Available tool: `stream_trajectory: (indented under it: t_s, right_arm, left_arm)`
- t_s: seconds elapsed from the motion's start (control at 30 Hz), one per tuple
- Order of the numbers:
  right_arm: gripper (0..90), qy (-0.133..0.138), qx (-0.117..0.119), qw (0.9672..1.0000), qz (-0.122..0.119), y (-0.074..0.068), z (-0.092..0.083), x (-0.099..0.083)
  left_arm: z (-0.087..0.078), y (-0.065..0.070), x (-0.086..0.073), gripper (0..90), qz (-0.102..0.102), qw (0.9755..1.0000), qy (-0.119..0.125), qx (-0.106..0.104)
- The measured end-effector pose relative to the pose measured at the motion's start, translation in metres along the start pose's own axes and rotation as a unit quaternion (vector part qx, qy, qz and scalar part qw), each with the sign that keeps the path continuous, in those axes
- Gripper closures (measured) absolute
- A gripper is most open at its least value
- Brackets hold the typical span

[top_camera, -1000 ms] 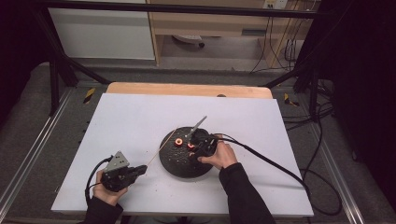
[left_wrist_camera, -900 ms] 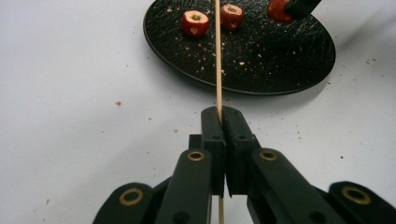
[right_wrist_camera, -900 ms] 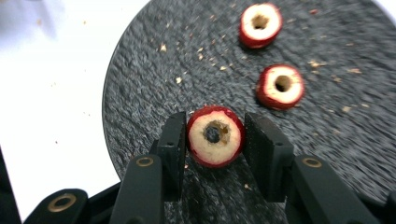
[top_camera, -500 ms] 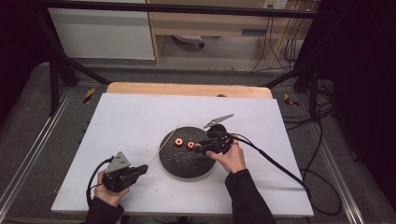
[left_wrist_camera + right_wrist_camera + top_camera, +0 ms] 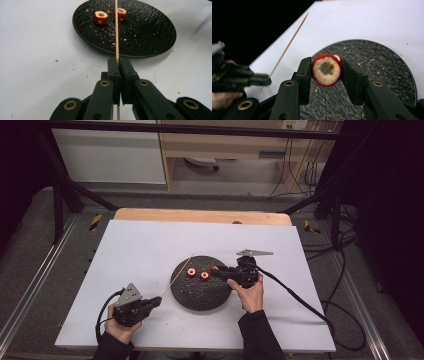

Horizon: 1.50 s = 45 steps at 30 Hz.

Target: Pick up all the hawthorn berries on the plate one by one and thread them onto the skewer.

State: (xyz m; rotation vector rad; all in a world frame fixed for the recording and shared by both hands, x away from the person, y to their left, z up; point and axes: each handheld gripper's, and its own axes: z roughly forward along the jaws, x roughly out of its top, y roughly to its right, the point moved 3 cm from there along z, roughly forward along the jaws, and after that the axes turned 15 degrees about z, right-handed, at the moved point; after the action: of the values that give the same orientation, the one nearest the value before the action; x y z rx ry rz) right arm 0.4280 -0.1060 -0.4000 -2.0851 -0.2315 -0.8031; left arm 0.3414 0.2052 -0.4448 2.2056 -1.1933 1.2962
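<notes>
Threading had not begun. The left gripper (image 5: 119,65) held the bare skewer (image 5: 116,30) clamped in closed fingers beside the plate (image 5: 200,295). The right gripper (image 5: 327,71) pinched one cored fruit piece (image 5: 327,70) above the plate; two more fruit pieces (image 5: 197,274) lay waiting on it.

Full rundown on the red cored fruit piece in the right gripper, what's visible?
The red cored fruit piece is a small round slice with glossy red skin, pale crumbly-looking flesh and a hole through its middle, cut face toward the camera. The right gripper is shut on it, one black pad pressing each side, holding it above the black textured round plate, clear of its surface. In the high view it sits at the plate's right edge, apart from the two other pieces.
</notes>
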Motion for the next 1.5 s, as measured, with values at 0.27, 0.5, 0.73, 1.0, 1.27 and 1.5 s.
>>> stream_trajectory:
  t_s: [0.27,0.5,0.73,1.0,1.27,1.5]
  right_arm:
    - [61.3,0.074,0.026,0.9958,0.047,0.004,-0.003,-0.005]
    - [61.4,0.124,0.041,0.9896,0.059,0.004,-0.001,-0.004]
    - [61.4,0.169,0.049,0.9817,0.072,0.003,0.0,-0.001]
    - [61.5,0.201,0.062,0.9731,0.094,0.004,0.003,0.004]
    - [61.5,0.231,0.076,0.9627,0.118,0.006,0.006,0.01]
    - [61.6,0.247,0.085,0.9563,0.131,0.007,0.008,0.011]
  left_arm:
    - [0.002,0.002,0.001,87.5,-0.009,0.9999,0.007,0.001]
    - [0.005,0.006,0.002,87.5,-0.01,0.9999,0.013,0.003]
    - [0.007,0.009,0.003,87.6,-0.011,0.9998,0.015,0.006]
    - [0.011,0.014,0.005,87.6,-0.011,0.9998,0.019,0.004]
    - [0.017,0.02,0.008,87.6,-0.013,0.9997,0.02,0.0]
    - [0.022,0.028,0.014,87.6,-0.015,0.9996,0.025,-0.004]
